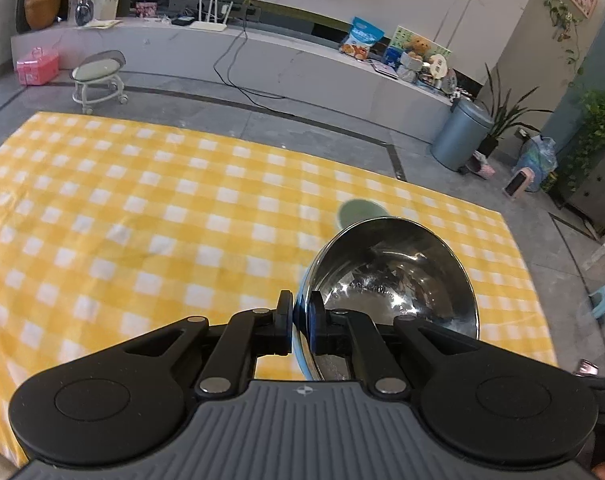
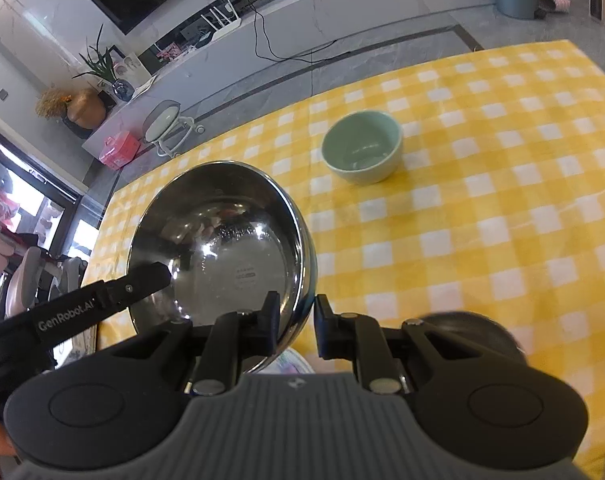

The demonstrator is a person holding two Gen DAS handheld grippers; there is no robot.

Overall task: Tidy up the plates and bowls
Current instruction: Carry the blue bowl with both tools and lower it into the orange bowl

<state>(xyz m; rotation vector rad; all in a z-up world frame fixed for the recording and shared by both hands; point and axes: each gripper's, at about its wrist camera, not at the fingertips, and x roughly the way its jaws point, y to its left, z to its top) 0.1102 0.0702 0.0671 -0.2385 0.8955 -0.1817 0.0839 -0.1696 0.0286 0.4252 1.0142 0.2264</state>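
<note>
Two grippers share one steel bowl point(image 2: 222, 240), carried tilted above the checked desk point(image 1: 142, 200). Left gripper point(image 1: 300, 320) fingers pinch its rim at lower centre; right gripper point(image 2: 296, 320) fingers pinch the opposite rim, lower centre of that view. Judgement: thin polished steel, light, stiff, slippery; the rolled rim is the sensible hold. Bowl looks empty. Green bowl point(image 2: 362, 146) sits upright on the desk, upper centre-right, also empty.
</note>
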